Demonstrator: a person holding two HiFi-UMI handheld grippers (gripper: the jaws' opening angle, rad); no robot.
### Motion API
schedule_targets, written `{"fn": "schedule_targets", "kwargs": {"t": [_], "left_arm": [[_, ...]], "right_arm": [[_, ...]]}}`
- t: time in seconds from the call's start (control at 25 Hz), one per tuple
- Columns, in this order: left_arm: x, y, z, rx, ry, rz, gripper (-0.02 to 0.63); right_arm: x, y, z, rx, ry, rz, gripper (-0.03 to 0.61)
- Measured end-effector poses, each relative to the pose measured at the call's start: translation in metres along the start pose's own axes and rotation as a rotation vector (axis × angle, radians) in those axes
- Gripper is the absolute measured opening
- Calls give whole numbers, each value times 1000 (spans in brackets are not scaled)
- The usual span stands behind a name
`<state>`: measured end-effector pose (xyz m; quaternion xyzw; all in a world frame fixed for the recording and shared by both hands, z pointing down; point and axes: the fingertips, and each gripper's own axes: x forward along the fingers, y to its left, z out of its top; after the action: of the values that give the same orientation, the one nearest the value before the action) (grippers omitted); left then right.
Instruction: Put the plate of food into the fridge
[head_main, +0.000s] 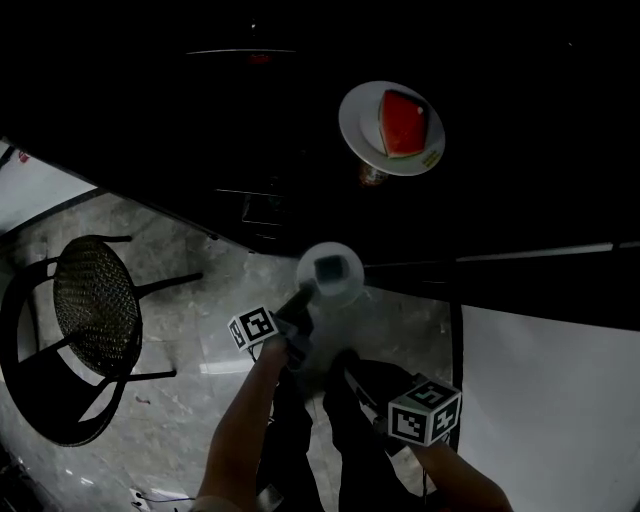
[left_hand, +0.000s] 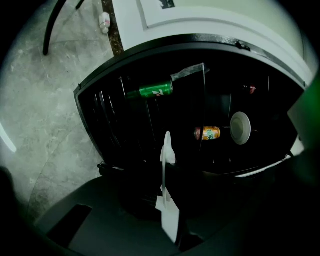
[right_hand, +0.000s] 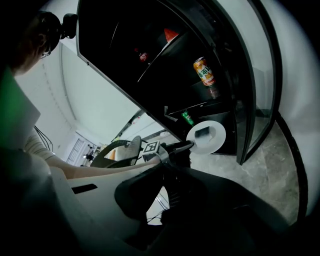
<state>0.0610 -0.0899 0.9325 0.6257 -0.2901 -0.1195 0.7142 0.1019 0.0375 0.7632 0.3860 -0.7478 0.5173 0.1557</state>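
Plate of food (head_main: 330, 272): a small white plate with one dark piece on it, pinched at its near rim by the left gripper (head_main: 300, 300). In the left gripper view I see the plate edge-on between the closed jaws, standing as a thin white line, so the grip is on the rim alone. The right gripper (head_main: 346, 364) hangs just below and beside the left one with its jaws closed on nothing.

Position: the plate hangs in the air at the mouth of the fridge (left_hand: 92, 120), over the grey floor (head_main: 180, 400), and touches no shelf. The door (right_hand: 260, 90) stands swung wide at the right of the right gripper view.

Interior, working outward: a green bottle (left_hand: 150, 91) lies on an upper level, and an orange can (left_hand: 207, 133) lies on its side next to a white bowl (left_hand: 240, 128) lower down. Further in, a second plate (head_main: 355, 120) carries a watermelon slice (head_main: 403, 122). A mesh chair (head_main: 95, 300) stands well apart on the left.

Step in hand, as I judge it: carrying the plate in, with door-opening done and placing not yet done. The next move calls for bringing the plate level, since a rim-only pinch lets it sag, then passing it through the opening to a bare stretch of shelf, away from the can and the bowl. I should part the left jaws only once its base sits flat. The interior is very dark, so I cannot tell which shelf has room.
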Motion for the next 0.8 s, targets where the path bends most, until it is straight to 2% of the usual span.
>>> {"fn": "schedule_targets", "kwargs": {"t": [0.8], "left_arm": [[66, 54, 27, -31, -72, -48, 17]], "right_arm": [[43, -34, -19, 2, 14, 11, 21]]}}
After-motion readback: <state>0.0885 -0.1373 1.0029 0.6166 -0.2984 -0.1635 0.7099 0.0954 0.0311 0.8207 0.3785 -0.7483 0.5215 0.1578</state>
